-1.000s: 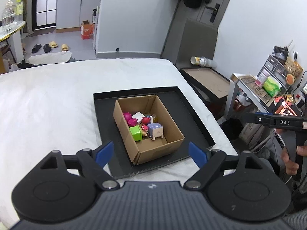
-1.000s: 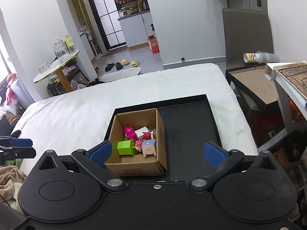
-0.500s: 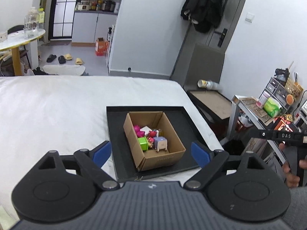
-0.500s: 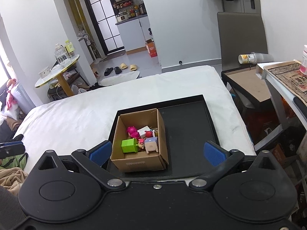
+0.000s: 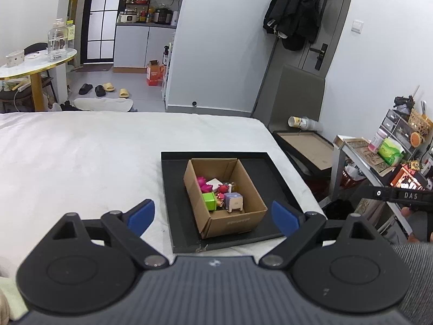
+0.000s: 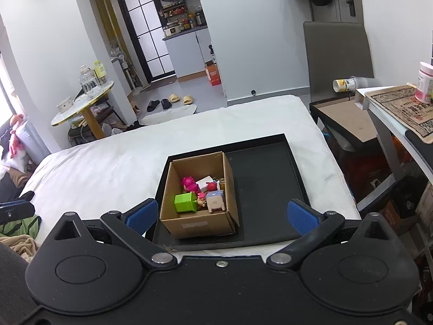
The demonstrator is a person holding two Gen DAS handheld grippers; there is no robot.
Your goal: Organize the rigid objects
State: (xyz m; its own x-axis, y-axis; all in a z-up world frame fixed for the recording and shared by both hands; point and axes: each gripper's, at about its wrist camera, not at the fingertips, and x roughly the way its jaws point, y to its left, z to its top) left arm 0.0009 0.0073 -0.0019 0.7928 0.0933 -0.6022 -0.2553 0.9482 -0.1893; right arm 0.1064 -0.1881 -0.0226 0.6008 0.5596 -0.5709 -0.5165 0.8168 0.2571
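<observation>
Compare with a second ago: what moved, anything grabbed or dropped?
Both claws have backed away from the cardboard box; it looks smaller and farther in both wrist views. The left claw has just been opening a little wider, nothing between its fingers. The right claw is open and empty. Nothing grabbed or dropped. Unchanged: the box on the black tray, the toys, including the green block, inside it.

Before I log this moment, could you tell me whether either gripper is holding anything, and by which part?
Nothing is held. The left gripper and right gripper are both open and empty, short of the cardboard box.
</observation>
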